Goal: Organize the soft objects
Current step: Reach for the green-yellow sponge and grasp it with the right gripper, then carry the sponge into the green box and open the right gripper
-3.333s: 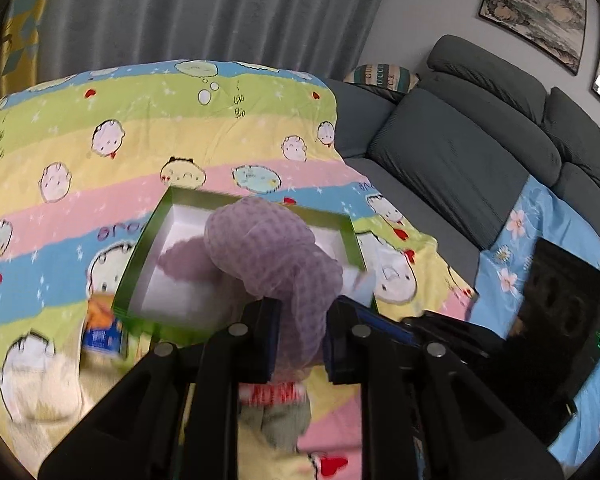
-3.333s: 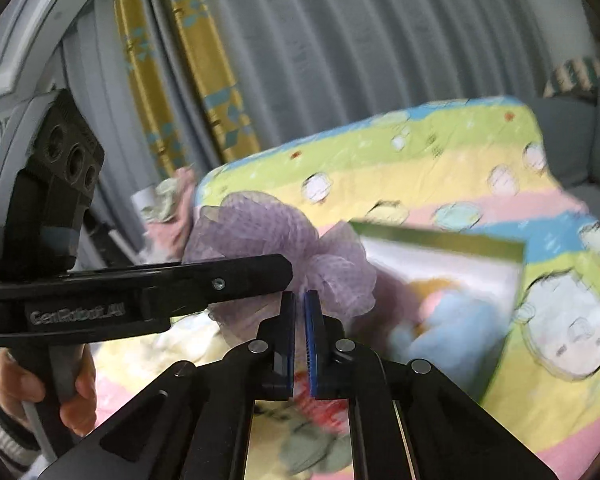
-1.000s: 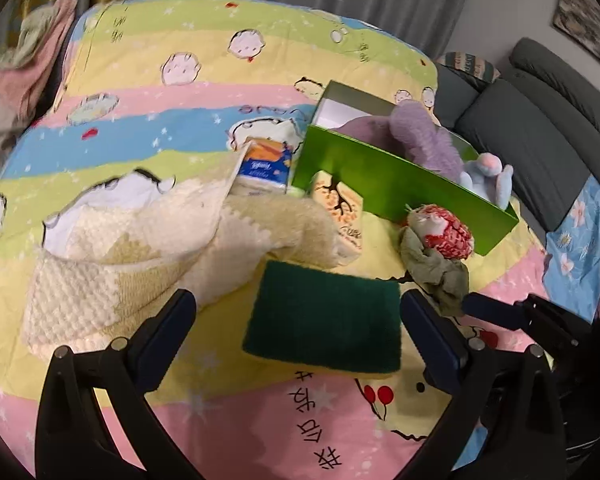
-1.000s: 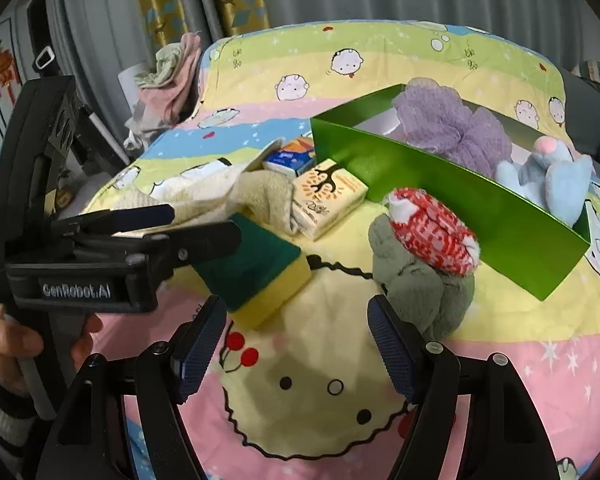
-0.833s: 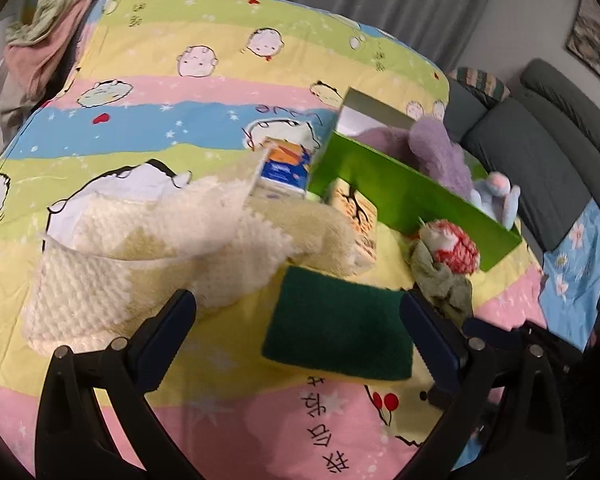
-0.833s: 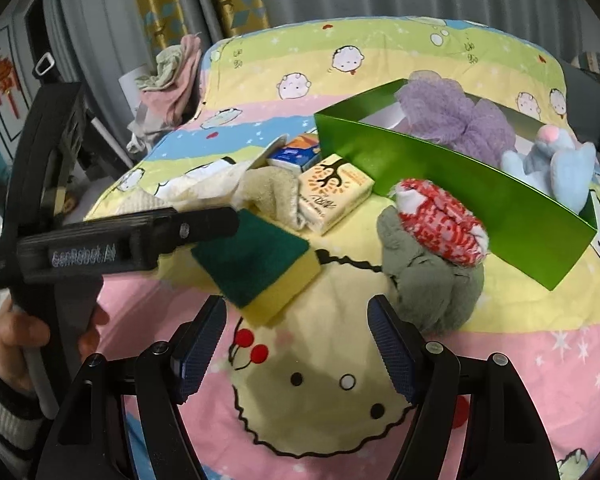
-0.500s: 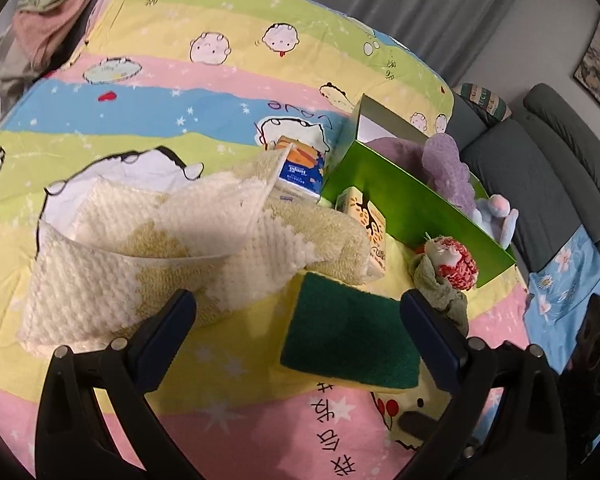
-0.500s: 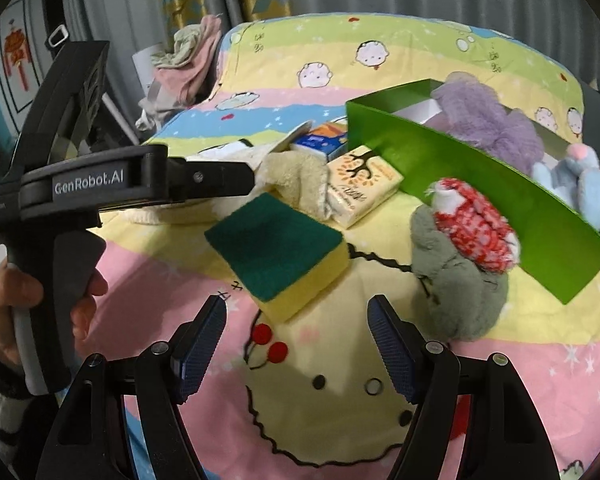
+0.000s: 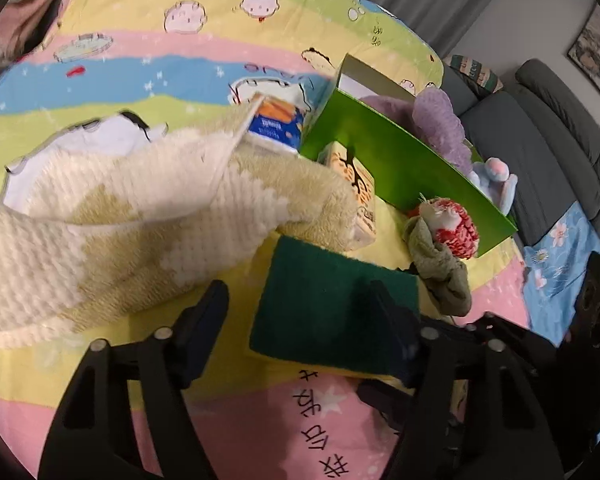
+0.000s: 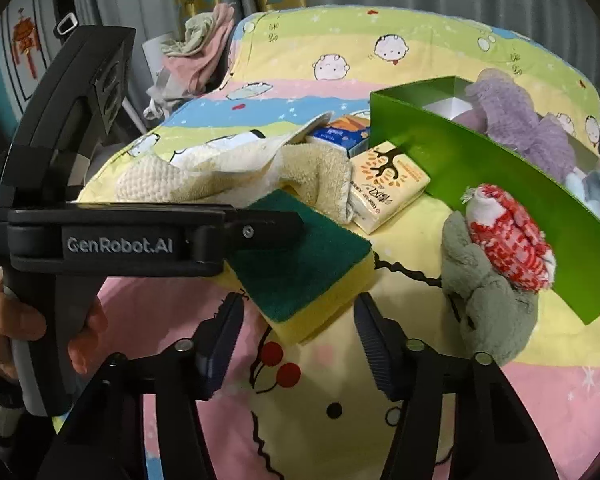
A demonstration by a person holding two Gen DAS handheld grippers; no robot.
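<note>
A green-and-yellow sponge (image 9: 320, 304) (image 10: 304, 264) lies flat on the cartoon quilt. My left gripper (image 9: 300, 328) is open, its fingers on either side of the sponge's near end. My right gripper (image 10: 298, 328) is open just in front of the sponge's yellow edge. A green box (image 9: 400, 168) (image 10: 500, 184) holds a purple mesh puff (image 9: 440, 120) (image 10: 516, 120) and a blue plush toy (image 9: 496, 184). A grey-green cloth with a red-and-white bundle (image 9: 444, 248) (image 10: 496, 264) lies against the box's outer wall.
A cream knitted towel (image 9: 120, 216) (image 10: 236, 176) is heaped left of the sponge. Two tissue packs (image 9: 360, 196) (image 10: 384, 188) lie beside the box. A grey sofa (image 9: 540, 128) stands at the right. Clothes (image 10: 196, 56) hang at the bed's far end.
The purple puff, held by my left gripper 3.3 s ago, now sits in the box. Both grippers opened and came down toward the sponge; the left jaws have narrowed around it.
</note>
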